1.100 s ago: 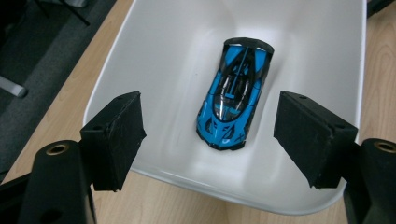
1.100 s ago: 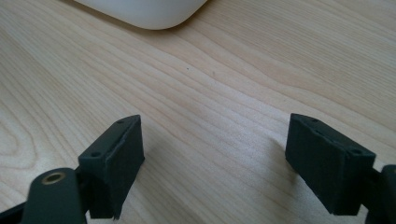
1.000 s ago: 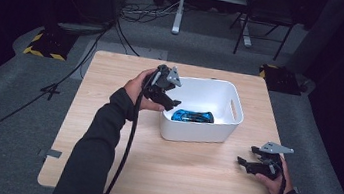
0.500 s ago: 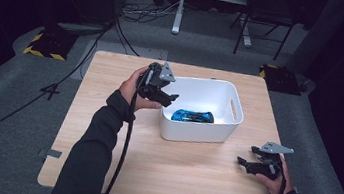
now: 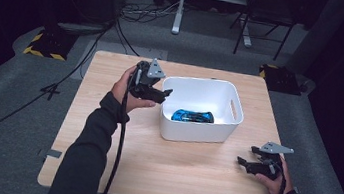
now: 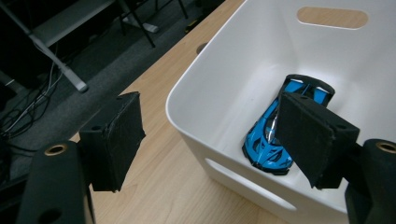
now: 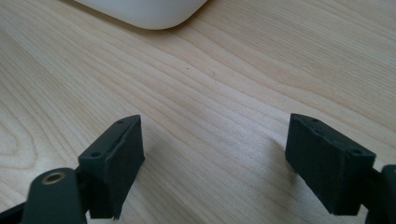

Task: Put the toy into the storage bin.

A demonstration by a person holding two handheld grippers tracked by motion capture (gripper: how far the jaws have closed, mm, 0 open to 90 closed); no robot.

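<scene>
A white plastic bin (image 5: 195, 133) stands on the wooden table (image 5: 119, 140), and a blue toy car (image 5: 192, 116) lies on its floor. My left gripper (image 5: 164, 94) hovers just outside the bin's left wall, pointing at it. Its jaws have just been opening and stand open with nothing between them. In the left gripper view the left gripper (image 6: 210, 135) frames the bin's near corner (image 6: 219, 79), and the car (image 6: 268, 137) shows past the right pad (image 6: 310, 135). My right gripper (image 5: 247, 155) rests low at the table's front right, open and empty (image 7: 212, 163).
The bin's rounded corner (image 7: 144, 11) sits ahead of the right gripper. Bare wood lies in front of the bin and along the table's left side. Beyond the table are a desk frame (image 5: 179, 7), a chair (image 5: 263, 18) and cables on grey floor.
My left hand has drawn back leftward from over the bin's left rim to just outside it. The car stays in the bin. The right hand has not moved.
</scene>
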